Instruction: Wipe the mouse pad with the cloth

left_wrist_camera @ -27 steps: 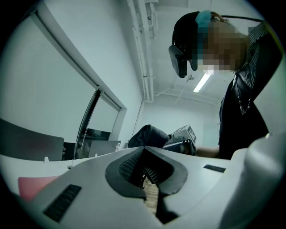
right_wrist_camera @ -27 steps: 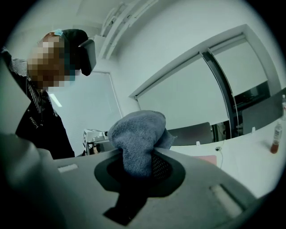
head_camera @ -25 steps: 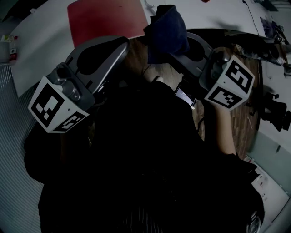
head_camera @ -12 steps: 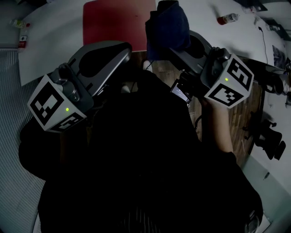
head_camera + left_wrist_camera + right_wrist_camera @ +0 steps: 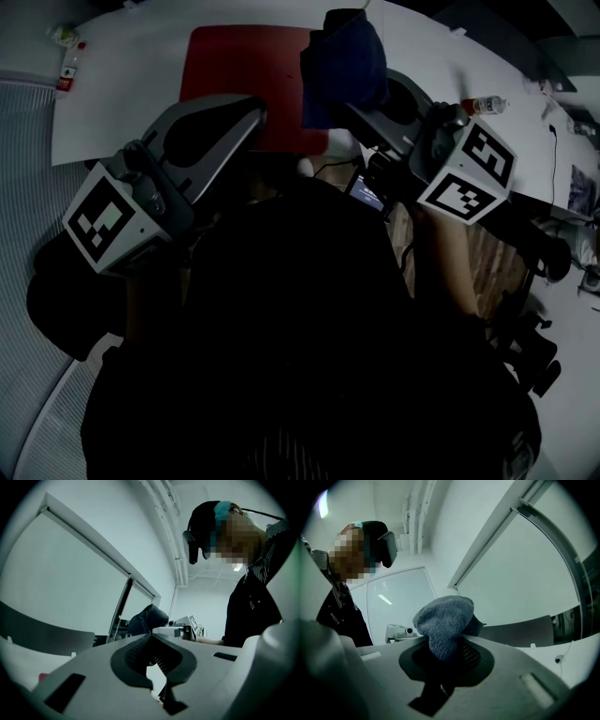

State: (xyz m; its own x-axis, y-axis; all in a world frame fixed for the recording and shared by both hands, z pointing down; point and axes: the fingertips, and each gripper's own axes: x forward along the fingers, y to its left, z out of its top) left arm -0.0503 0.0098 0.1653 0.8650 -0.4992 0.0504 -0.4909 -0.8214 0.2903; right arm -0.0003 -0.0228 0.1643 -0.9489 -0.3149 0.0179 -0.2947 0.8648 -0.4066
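A red mouse pad (image 5: 246, 75) lies on the white table (image 5: 122, 84) at the top of the head view. My right gripper (image 5: 349, 101) is held up over the pad's right edge, shut on a dark blue cloth (image 5: 342, 56). In the right gripper view that cloth (image 5: 443, 618) bulges up from between the closed jaws of the right gripper (image 5: 446, 645). My left gripper (image 5: 255, 111) hovers by the pad's near edge. In its own view the left gripper (image 5: 151, 636) has its tips meeting with nothing between them, and the cloth (image 5: 147, 617) shows beyond.
A small bottle (image 5: 487, 104) lies on the table at the right, another bottle (image 5: 69, 52) at the far left. Wooden floor (image 5: 487, 253) and black equipment (image 5: 546, 255) show at the right, ribbed grey flooring (image 5: 28, 187) at the left. The person's dark clothing fills the lower view.
The head view has swung: table and red pad have slid down and now lie under both grippers' tips. Both grippers keep their pose, and the cloth stays held.
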